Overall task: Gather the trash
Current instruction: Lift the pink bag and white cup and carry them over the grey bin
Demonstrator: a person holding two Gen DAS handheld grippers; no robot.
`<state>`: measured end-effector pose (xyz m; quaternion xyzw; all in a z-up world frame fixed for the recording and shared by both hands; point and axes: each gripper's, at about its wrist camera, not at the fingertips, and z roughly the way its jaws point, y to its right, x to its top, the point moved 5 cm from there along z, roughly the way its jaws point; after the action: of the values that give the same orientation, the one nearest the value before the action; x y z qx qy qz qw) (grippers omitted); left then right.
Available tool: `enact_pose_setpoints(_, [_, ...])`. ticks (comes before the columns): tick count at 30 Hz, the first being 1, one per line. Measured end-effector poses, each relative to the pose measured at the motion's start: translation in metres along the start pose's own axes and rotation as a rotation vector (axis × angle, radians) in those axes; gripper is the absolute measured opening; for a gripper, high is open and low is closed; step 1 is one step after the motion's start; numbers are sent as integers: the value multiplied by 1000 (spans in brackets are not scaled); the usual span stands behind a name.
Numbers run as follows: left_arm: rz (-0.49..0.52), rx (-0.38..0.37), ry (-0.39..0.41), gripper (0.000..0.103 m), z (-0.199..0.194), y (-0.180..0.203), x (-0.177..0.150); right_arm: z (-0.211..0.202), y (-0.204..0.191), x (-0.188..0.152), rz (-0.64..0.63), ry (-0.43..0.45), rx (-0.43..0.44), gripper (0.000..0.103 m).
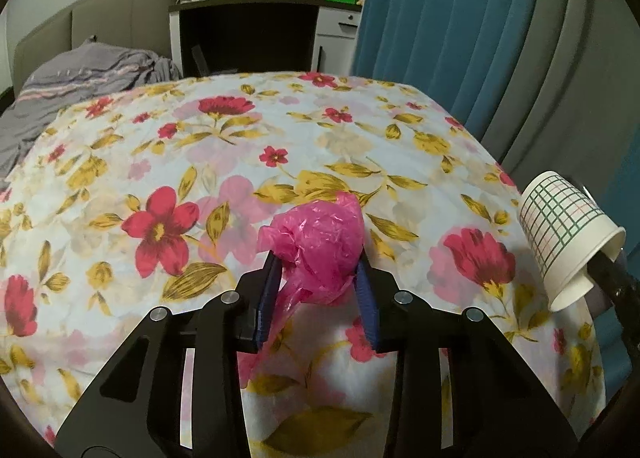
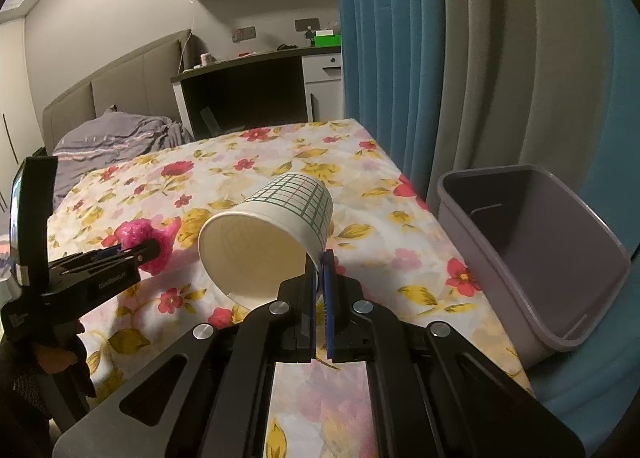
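Where the paper cup is pinched, only a sliver of its rim is seen between the closed pads of the right gripper; its base is turned away. A crumpled pink plastic bag is squeezed between the blue ribbed pads of the left gripper, low over the floral sheet. A smooth grey bin is seen beside the bed, its near corner cut off.
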<state>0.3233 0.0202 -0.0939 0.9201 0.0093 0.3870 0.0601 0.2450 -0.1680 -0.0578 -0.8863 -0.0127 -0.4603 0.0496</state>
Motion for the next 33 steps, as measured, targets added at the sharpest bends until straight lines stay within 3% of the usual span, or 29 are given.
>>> enact_pose_setpoints(7, [51,-8,63,35,-36,23,3,-22,15,4,14,27,4,4])
enact_pose_setpoints(14, [131,-65,123,35,-68,76,9,-48,42,6,23,68,-16,4])
enact_pose_setpoints(18, [173,-130,141,35,-80,119,11,-63,68,7,37,98,-54,4])
enact_pose_setpoints(24, [221,-254,129,35,-79,194,9,-81,136,4,105,130,-184,4])
enact_pose_setpoints(28, [266,-330,106,35,-66,252,4,-80,171,-1,144,126,-249,4])
enact_pose_setpoints(33, [285,-403,58,35,-45,299,0,-73,202,-10,185,105,-298,4])
